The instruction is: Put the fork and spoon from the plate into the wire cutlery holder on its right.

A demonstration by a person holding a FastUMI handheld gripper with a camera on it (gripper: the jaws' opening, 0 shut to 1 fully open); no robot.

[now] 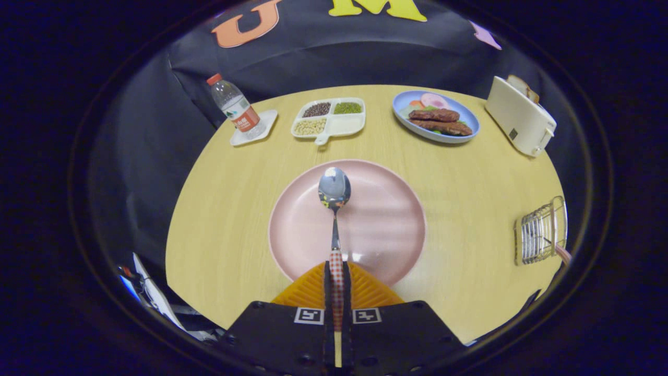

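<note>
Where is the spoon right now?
In the gripper view, the spoon is pinched in the tool by its checked handle, bowl out over the pink plate.

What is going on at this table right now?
A hand-held gripper is shut on the checked handle of a spoon, whose bowl sticks out ahead of the fingers over the pink plate. No fork is on the plate. The wire cutlery holder stands off to the right of the plate with something already standing in it. Beyond the plate are a divided tray of beans, a water bottle, a blue plate of food and a toaster.
</note>
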